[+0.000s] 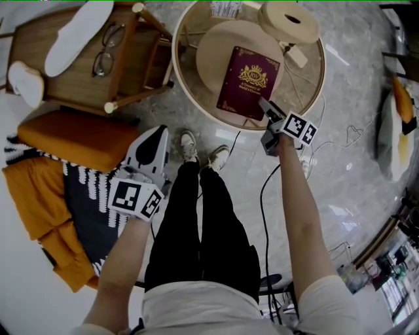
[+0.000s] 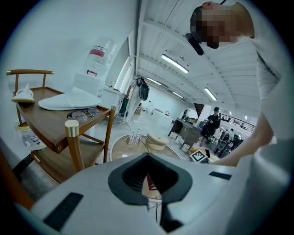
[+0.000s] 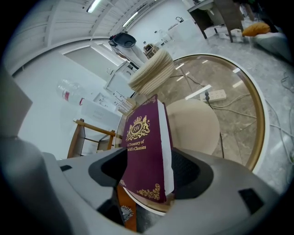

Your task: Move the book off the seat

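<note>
A maroon hardback book [image 1: 247, 82] with gold print lies on the round glass table [image 1: 190, 98], over a beige disc that shows under the glass. My right gripper [image 1: 267, 111] is at the book's near edge. In the right gripper view the book [image 3: 144, 147] stands between the jaws of that gripper [image 3: 147, 176], which are open, with a dark gap on the cover side. The left gripper [image 1: 157, 134] hangs low by my left leg, over the floor next to the orange seat [image 1: 75, 137]. Its jaws [image 2: 148, 179] look shut with nothing in them.
A wooden side table [image 1: 65, 78] at the upper left carries glasses [image 1: 105, 49] and a white slipper [image 1: 78, 29]. A beige spool [image 1: 288, 19] sits at the far side of the glass table. Orange and dark striped cloth [image 1: 46, 209] lies left of my legs. Cables [image 1: 262, 196] run across the floor.
</note>
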Tool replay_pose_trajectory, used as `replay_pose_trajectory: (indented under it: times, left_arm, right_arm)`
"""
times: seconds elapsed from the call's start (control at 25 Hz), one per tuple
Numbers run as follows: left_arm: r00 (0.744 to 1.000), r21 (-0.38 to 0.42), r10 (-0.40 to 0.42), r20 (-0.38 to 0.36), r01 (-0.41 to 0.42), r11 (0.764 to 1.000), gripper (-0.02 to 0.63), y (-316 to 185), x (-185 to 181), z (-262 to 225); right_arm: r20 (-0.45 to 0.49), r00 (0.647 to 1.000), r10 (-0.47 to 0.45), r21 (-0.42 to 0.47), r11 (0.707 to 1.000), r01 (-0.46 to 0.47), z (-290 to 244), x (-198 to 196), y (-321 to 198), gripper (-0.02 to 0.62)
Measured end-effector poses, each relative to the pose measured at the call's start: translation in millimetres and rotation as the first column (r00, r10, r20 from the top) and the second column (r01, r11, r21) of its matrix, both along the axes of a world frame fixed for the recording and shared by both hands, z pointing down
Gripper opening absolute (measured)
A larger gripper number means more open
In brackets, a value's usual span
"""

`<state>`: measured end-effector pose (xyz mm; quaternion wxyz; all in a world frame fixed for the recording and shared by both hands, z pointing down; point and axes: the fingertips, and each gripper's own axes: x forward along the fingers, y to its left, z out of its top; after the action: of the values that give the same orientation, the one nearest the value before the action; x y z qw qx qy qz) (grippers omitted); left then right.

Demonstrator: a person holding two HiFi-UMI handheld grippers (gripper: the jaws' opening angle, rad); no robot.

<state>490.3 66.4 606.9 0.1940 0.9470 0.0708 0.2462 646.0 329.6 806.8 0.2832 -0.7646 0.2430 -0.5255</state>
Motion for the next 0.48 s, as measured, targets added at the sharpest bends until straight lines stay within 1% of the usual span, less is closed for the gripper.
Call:
replay_pose_trajectory:
  times: [0.24, 0.4, 0.48]
  left_arm:
    - [1.000, 0.002, 0.013, -0.008, -0.013, 1.000, 0.017, 4.4, 3.9, -5.2]
    - [1.000, 0.000, 0.026, -0.018, -0.026, 1.000, 0.017, 13.5, 6.5, -11.2]
    - [0.999, -0.002, 0.034, -0.029, -0.034, 0.999, 0.017, 18.7, 9.2, -16.6]
  right_arm:
    - [0.001, 0.999, 0.042, 0.022, 0.999, -0.042, -10.0, 1.3, 7.2, 0.298]
    - [0.015, 0.991, 0.133, 0.073, 0.988, -0.133, -22.3, -6.4, 12.4, 0.297]
    - [0.017, 0.984, 0.178, 0.100, 0.979, -0.179, -30.1, -11.8, 14.9, 0.282]
